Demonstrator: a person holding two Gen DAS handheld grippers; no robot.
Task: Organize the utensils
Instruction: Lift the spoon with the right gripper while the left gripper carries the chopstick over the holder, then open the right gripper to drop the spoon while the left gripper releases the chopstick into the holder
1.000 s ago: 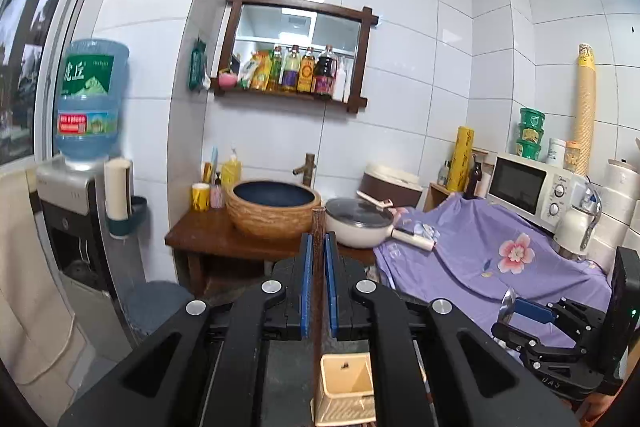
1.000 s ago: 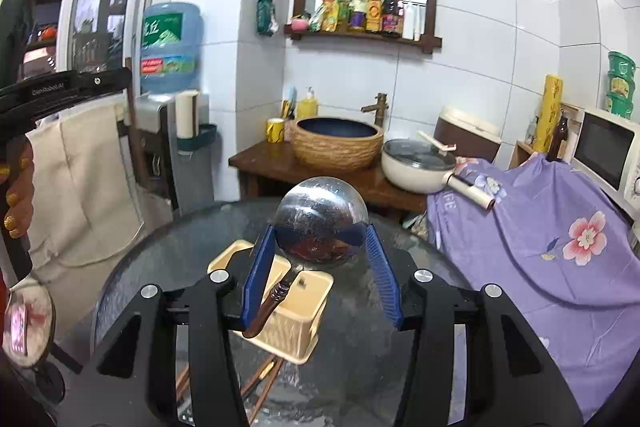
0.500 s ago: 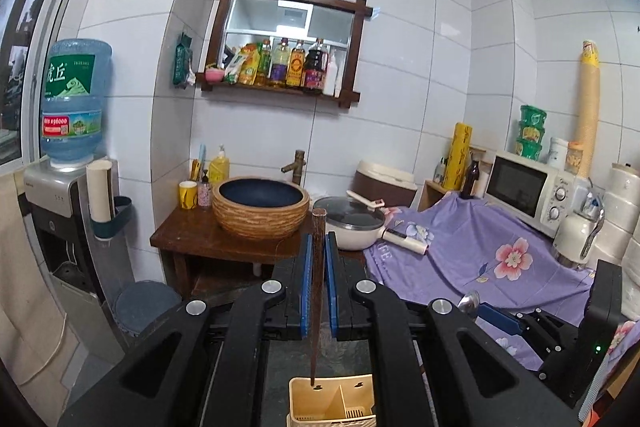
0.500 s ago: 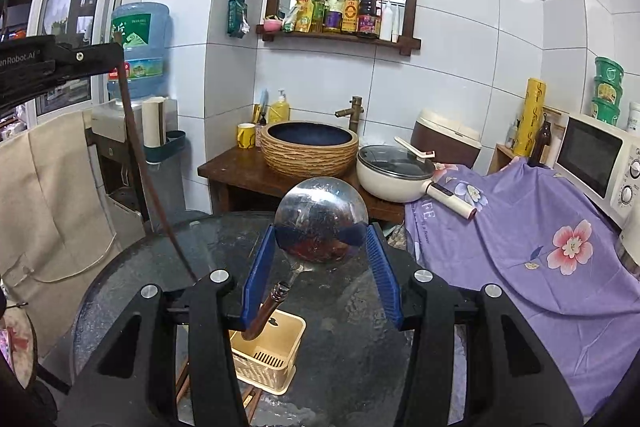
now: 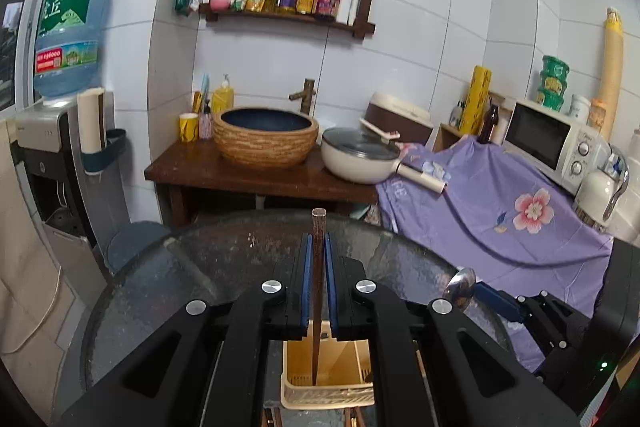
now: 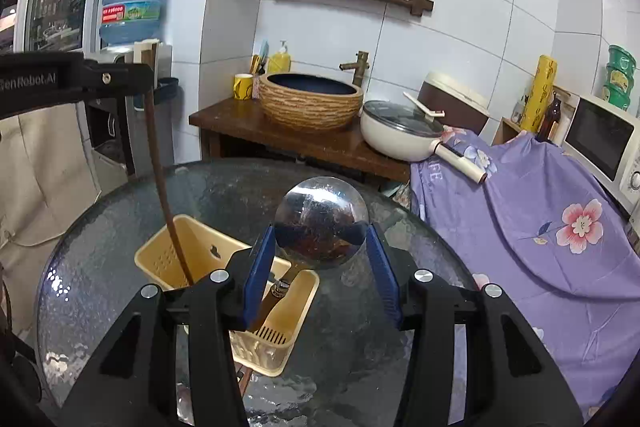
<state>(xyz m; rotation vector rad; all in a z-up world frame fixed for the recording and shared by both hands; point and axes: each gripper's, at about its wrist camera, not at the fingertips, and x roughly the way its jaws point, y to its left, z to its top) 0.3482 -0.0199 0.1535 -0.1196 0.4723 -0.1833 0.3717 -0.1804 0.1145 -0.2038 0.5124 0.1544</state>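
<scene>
While hovering over round glass table [image 6: 120,211], left gripper [image 5: 316,251] pinching 1 dark wooden chopstick [image 5: 318,291] between blue pads [image 5: 306,267], pads pressed tight against the stick on both sides. Chopstick hanging roughly upright, top end poking above the fingertips, lower tip reaching down inside the yellow plastic utensil caddy [image 5: 328,383]; from the right wrist view, same chopstick [image 6: 162,179] running down from the left gripper's black body [image 6: 76,79] into the caddy's [image 6: 200,251] far-left compartment, tip near the floor, touching or not impossible to tell. Right gripper [image 6: 322,259] gripping a steel ladle [image 6: 320,223], rounded bowl sitting above and between the spread blue pads [image 6: 258,275], handle slanting down toward the caddy's nearer compartment; exact clamp point on the ladle hidden behind the bowl. Seen from the left wrist view, right gripper [image 5: 496,301] sitting to the right of the caddy, ladle bowl [image 5: 460,291] showing edge-on. More brown sticks [image 5: 272,417] lying on the glass just beside the caddy's near edge. Standing well behind the table: woven-sided basin [image 5: 266,137] on a wooden stand, lidded white pan [image 5: 360,157], purple floral cloth [image 5: 500,211], microwave [image 5: 552,141], water dispenser bottle [image 5: 68,35].
</scene>
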